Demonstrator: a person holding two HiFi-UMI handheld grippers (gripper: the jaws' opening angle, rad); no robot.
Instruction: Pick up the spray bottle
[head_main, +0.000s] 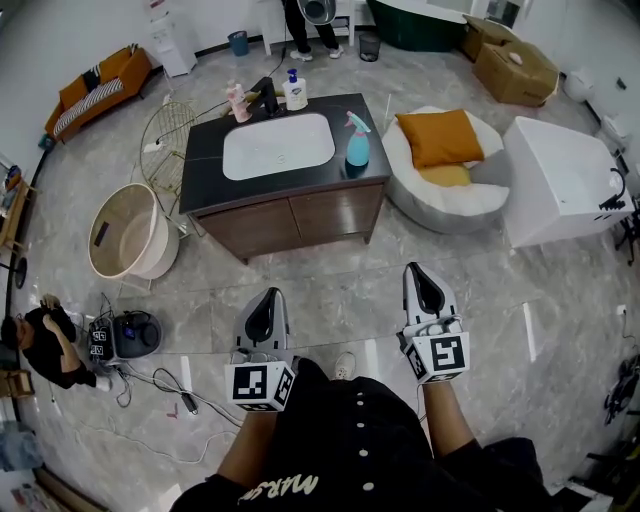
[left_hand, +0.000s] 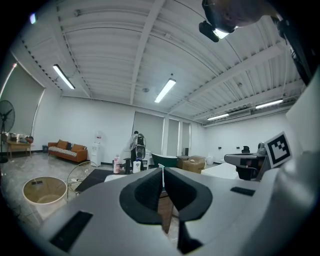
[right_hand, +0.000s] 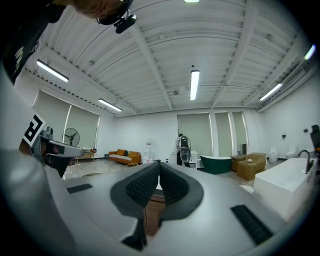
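Approach phase: spray bottle (head_main: 357, 140) upright on table (head_main: 300, 186), right of sink (head_main: 278, 146), well ahead; left hand-held gripper (head_main: 267, 300) and right hand-held gripper (head_main: 424, 278) both closed, empty. Next move likely: close in, open one

the left gripper (head_main: 266, 298) and right gripper (head_main: 425, 272) have matt grey plastic shells and black ribbed pads (right_hand: 135, 187). ahead of them, the spray bottle (head_main: 357, 140) looks like translucent blue plastic. the counter (head_main: 205, 170) is dark and glossy, over wood-grain cabinet doors (head_main: 330, 212), around a smooth white basin (head_main: 278, 146). below them, the floor (head_main: 330, 290) is polished grey marble-look tile.
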